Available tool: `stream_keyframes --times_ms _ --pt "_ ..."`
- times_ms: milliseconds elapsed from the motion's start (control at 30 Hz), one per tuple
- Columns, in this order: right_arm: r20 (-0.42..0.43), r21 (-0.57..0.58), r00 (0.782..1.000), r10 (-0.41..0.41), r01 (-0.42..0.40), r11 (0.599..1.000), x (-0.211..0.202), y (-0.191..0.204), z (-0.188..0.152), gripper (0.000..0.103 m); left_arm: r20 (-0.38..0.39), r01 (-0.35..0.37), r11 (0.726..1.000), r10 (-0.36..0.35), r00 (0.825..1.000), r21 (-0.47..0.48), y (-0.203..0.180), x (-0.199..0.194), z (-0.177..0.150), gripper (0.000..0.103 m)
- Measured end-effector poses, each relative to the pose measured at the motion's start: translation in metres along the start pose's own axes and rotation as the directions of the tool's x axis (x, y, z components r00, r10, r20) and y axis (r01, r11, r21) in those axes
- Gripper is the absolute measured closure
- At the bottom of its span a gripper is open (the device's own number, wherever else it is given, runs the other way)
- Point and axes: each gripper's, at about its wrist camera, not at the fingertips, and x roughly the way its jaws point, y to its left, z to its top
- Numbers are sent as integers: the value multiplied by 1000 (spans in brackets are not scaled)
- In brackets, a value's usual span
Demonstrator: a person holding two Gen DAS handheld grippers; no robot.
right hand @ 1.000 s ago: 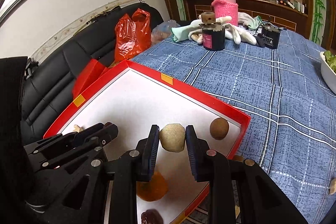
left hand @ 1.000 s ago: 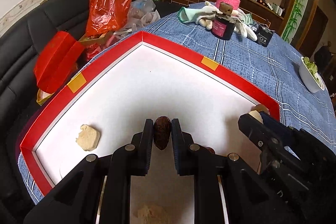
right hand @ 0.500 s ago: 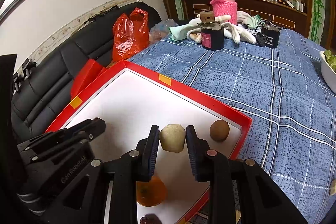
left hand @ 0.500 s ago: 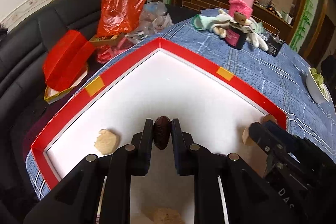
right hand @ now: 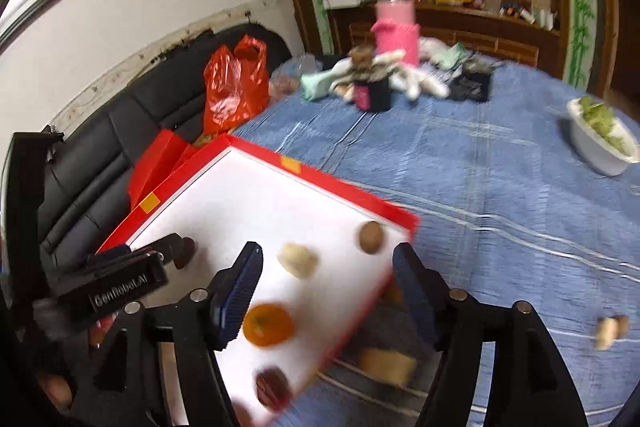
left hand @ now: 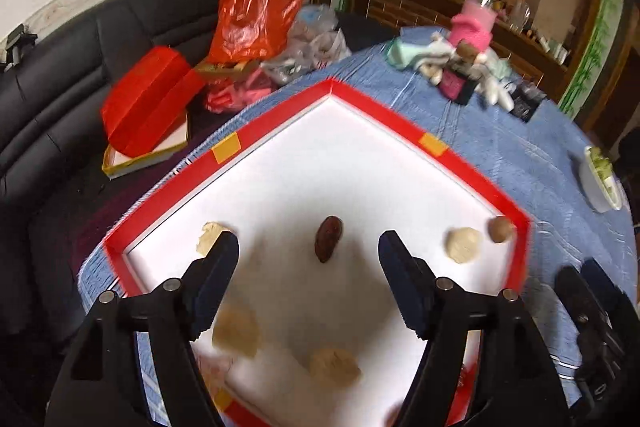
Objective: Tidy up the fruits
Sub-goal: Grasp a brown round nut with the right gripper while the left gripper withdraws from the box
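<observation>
A red-rimmed tray [left hand: 472, 171] with a white floor lies on the blue cloth. A dark brown date [left hand: 328, 238] rests free on that floor between the jaws of my left gripper [left hand: 308, 241], which are opening wide. My right gripper [right hand: 326, 259] is opening too. The pale round fruit [right hand: 298, 259] lies loose on the tray below its jaws, beside a brown round fruit [right hand: 371, 237]. An orange fruit [right hand: 268, 325] and a dark red one [right hand: 274, 387] lie nearer. Several pale pieces [left hand: 236, 333] sit in the tray's near part.
Loose fruits [right hand: 386, 365] lie on the cloth right of the tray [right hand: 332, 183]. A white bowl of greens [right hand: 600, 151] stands at the right. A black jar [right hand: 374, 91], pink bottle [right hand: 396, 27] and gloves crowd the back. A red bag [left hand: 256, 15] sits on the black sofa.
Both grippers have opened and drawn back and up. The left one let go of the date, the right one let go of the pale fruit; both fruits now lie on the tray.
</observation>
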Motion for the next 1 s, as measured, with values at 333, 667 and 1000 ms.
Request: stream_keyframes --times_ms 333,667,1000 --pt "2 282 977 -214 205 937 -95 -186 -63 43 113 208 964 -227 967 164 -53 -61 -46 30" --pt "-108 281 967 -232 254 926 -60 -219 -68 63 32 230 947 -243 969 225 -73 -54 -74 30" --pt "-141 307 975 -170 207 929 -47 -223 -68 79 30 267 919 -288 957 289 -101 -66 -81 30"
